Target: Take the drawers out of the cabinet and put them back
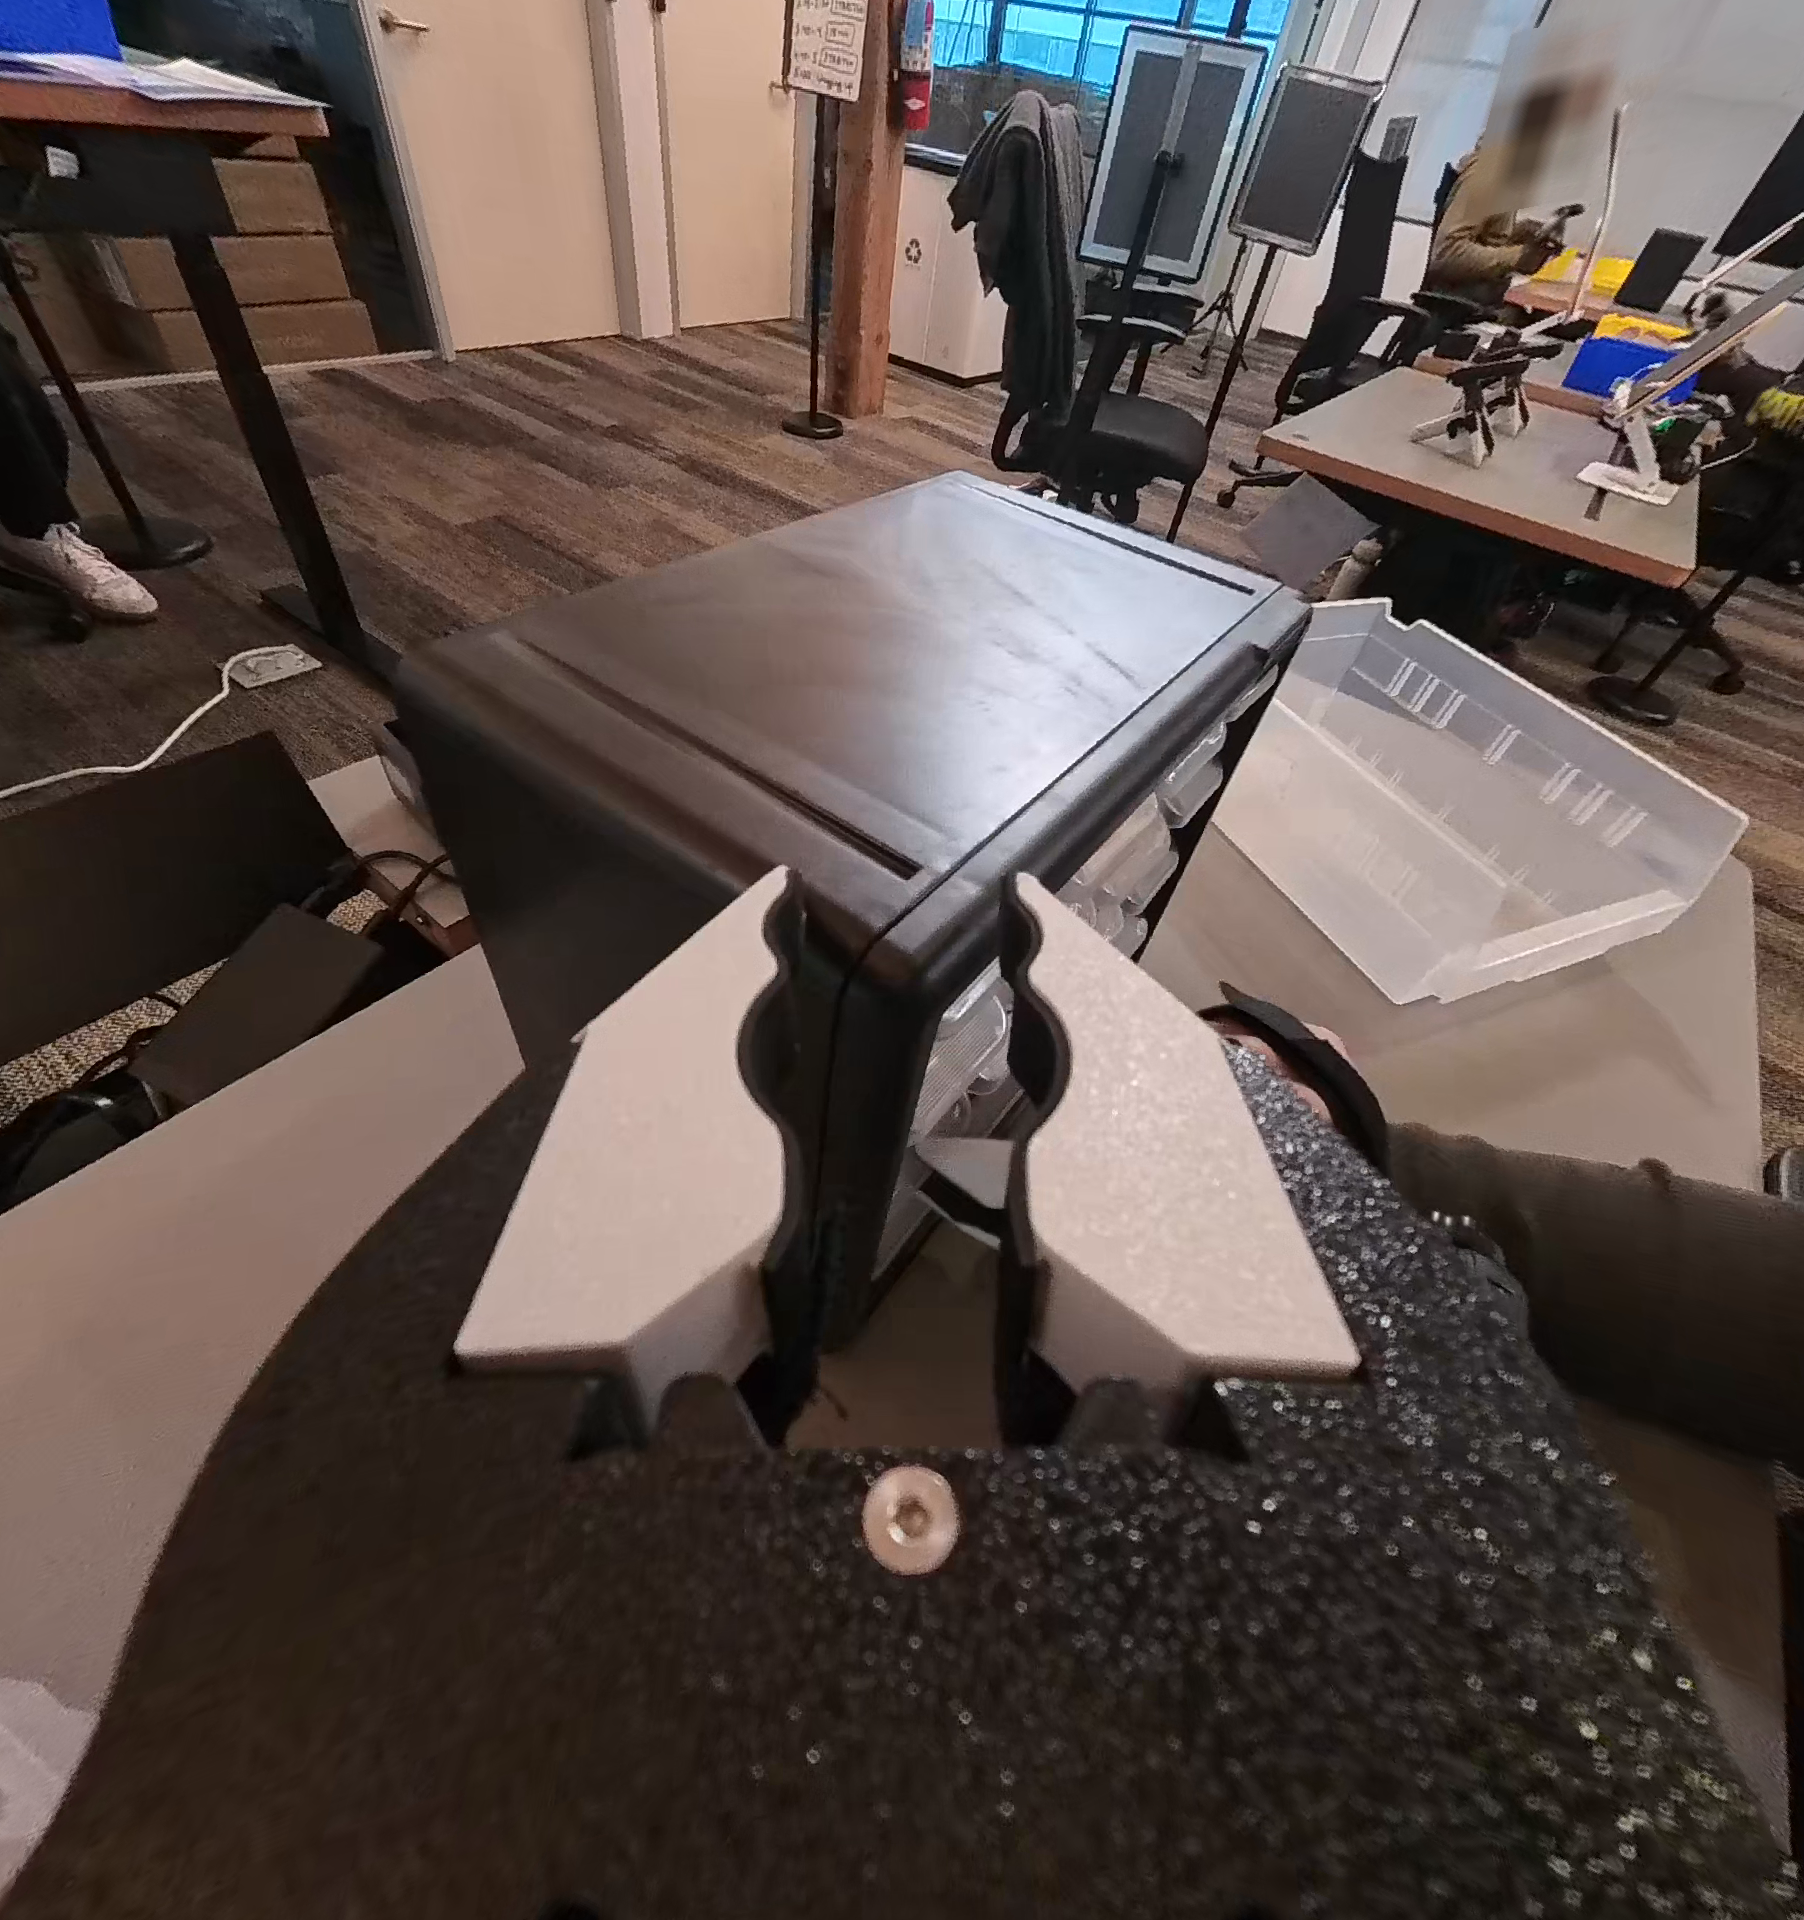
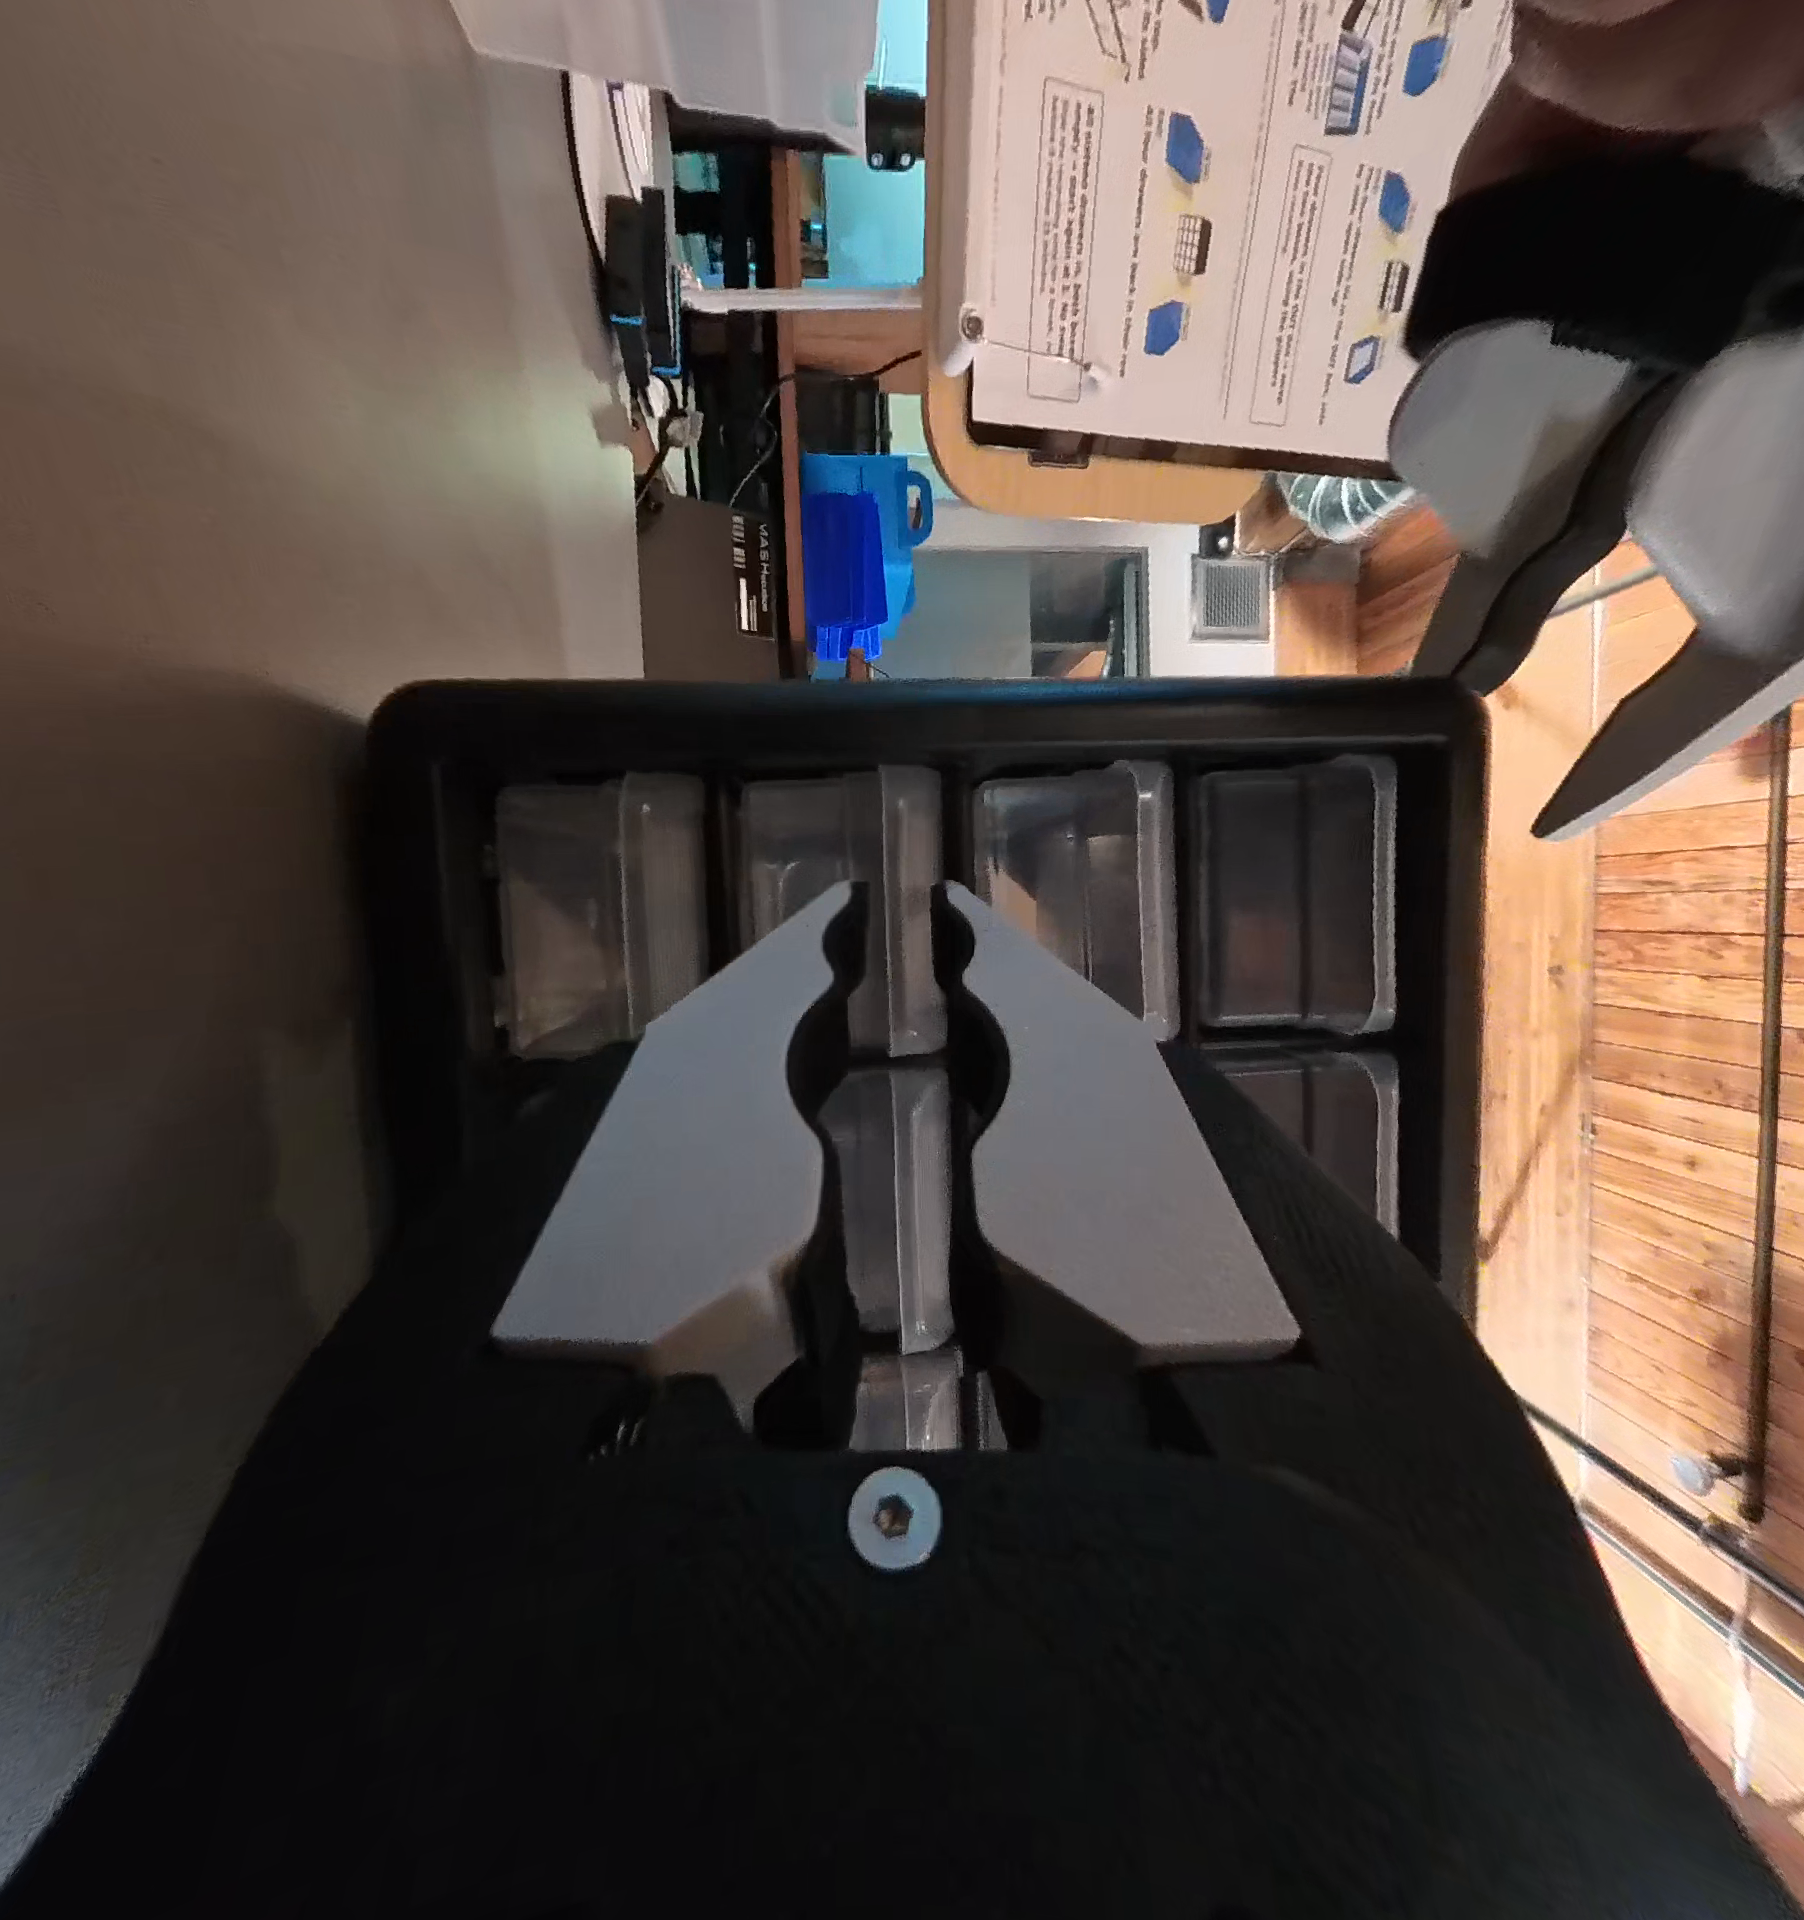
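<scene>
My right gripper (image 2: 906,904) is closed around the pull tab of one clear drawer (image 2: 903,935) in the black cabinet (image 2: 1438,935). The right wrist view is rolled sideways, so I can only say it sits in the second line of drawers from the cabinet side nearest the tabletop. My left gripper (image 1: 903,914) straddles the cabinet's front top corner with its jaws parted; the left finger seems to touch the side wall, and I cannot tell whether the right finger does.

To do this well, I judge the pull should run straight out along the drawer's own rail, square to the cabinet face, while the left gripper holds the cabinet from sliding toward me. A crooked pull would likely jam the drawer against its neighbours, which sit just beside it.

To the cabinet's right lies a big clear tray (image 1: 1480,790), its far side overhanging the table (image 1: 202,1226) edge. The cabinet's left side stands near the table's other edge.
</scene>
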Demonstrator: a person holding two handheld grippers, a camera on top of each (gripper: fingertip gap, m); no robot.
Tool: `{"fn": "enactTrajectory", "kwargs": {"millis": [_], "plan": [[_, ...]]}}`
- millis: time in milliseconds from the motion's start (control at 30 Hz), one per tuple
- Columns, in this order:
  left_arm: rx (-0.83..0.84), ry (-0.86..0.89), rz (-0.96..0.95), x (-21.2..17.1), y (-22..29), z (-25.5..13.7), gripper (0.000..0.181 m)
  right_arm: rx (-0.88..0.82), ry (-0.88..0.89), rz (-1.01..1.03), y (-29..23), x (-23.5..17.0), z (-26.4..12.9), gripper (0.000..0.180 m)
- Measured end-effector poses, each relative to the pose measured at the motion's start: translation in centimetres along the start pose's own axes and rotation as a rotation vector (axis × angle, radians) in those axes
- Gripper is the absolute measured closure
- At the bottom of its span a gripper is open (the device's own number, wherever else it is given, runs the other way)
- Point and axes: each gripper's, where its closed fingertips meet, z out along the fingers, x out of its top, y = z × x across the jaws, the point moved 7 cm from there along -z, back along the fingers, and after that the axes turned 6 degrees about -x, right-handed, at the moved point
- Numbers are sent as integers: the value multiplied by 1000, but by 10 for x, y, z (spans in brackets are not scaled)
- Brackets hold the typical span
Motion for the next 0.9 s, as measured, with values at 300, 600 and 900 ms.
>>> {"fn": "enactTrajectory", "kwargs": {"millis": [300,600,900], "plan": [[19,-8,14,0,0,1,147,-3,51,-5,7,11,-30,173],[19,-2,8,0,-1,1,148,29,30,68,4,10,-41,93],[31,-7,17,0,0,2,148,26,-9,55,1,9,-37,138]]}}
